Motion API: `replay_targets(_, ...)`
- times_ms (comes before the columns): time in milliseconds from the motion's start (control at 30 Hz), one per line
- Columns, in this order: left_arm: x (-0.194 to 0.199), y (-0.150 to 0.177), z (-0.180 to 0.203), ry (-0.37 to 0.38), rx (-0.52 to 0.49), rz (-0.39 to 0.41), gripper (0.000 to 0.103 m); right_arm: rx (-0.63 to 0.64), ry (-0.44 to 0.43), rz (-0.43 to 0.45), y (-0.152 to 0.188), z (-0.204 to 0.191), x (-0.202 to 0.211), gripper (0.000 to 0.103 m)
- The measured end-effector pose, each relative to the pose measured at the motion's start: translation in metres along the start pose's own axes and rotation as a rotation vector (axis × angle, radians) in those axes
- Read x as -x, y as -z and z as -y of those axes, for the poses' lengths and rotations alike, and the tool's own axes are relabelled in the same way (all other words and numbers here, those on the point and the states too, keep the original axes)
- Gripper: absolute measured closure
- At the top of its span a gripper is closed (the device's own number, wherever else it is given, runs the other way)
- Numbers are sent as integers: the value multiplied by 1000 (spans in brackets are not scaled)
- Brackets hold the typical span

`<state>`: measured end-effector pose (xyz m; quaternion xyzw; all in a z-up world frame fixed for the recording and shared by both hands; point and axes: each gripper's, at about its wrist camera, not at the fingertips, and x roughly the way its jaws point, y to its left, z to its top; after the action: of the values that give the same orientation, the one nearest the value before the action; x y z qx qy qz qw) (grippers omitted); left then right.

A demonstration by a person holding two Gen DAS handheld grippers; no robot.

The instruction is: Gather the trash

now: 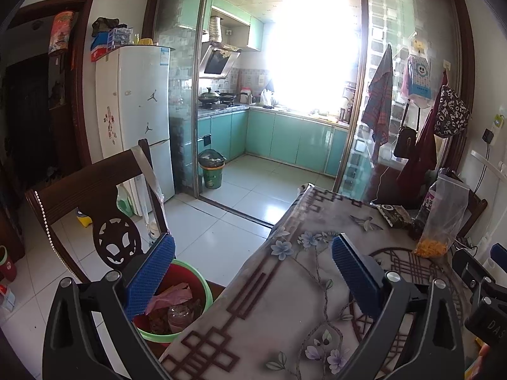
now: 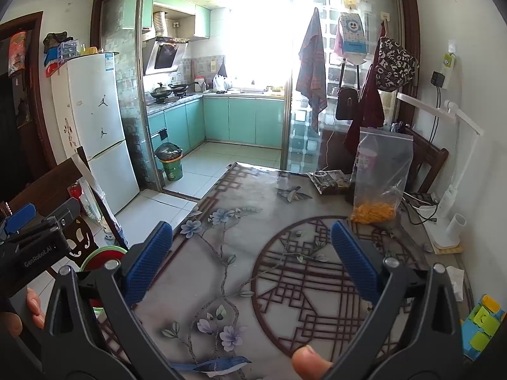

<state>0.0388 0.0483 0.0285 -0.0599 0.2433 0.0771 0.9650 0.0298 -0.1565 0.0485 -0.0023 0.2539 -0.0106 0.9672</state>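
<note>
Both grippers, left gripper (image 1: 253,262) and right gripper (image 2: 252,253): jaws wide apart, empty. Crumpled tissue (image 2: 456,280) at table (image 2: 253,221) right edge, light, soft; you pinch its bunched middle. Red bin (image 1: 177,304) beside table

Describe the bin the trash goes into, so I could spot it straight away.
Start at the dining table with the flowered cloth. Off its left edge, in front of the dark wooden chair, stands a red bin with a green rim, holding pink plastic. The other bin, green with a black liner, stands far off in the kitchen.
</note>
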Motion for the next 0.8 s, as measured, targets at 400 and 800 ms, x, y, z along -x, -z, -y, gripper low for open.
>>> replay_targets(400,0,0,3,2,-7,0,8,-5,6,-4,0,4,-1,5)
replay_targets(800,-8,-2,8,21,-6,-14,8,-16,13,-14,2,11,-6,5)
